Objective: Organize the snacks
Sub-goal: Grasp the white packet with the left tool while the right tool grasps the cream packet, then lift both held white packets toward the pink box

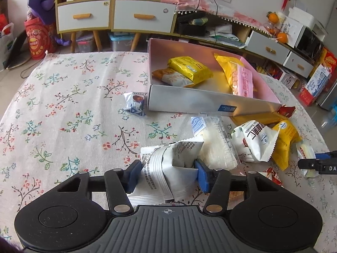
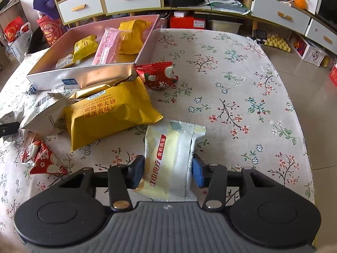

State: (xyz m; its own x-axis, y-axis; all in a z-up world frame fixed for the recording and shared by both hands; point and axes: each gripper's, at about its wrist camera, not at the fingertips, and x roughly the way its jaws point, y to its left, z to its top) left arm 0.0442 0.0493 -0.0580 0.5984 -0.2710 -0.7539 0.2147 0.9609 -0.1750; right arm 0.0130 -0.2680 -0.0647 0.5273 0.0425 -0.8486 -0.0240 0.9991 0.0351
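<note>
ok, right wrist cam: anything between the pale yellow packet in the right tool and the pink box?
Yes. In the right wrist view a big yellow waffle sandwich pack lies between the pale yellow packet and the pink box.

The flowered surface [image 1: 63,109] lies open to the left of the pink box [image 1: 212,103], broken only by one small blue-and-white packet [image 1: 134,103] just beside the box's near-left corner. On the far right the surface [image 2: 242,88] is bare cloth out to its edge. Between these stretches, a heap of packets crowds the box's near wall: a white bag [image 1: 259,141], a clear-wrapped packet [image 1: 217,145], a big yellow waffle pack [image 2: 109,113] and a red candy bag [image 2: 158,76] touching the box corner. The box's pink floor [image 1: 160,52] shows free at its far-left end.
</note>
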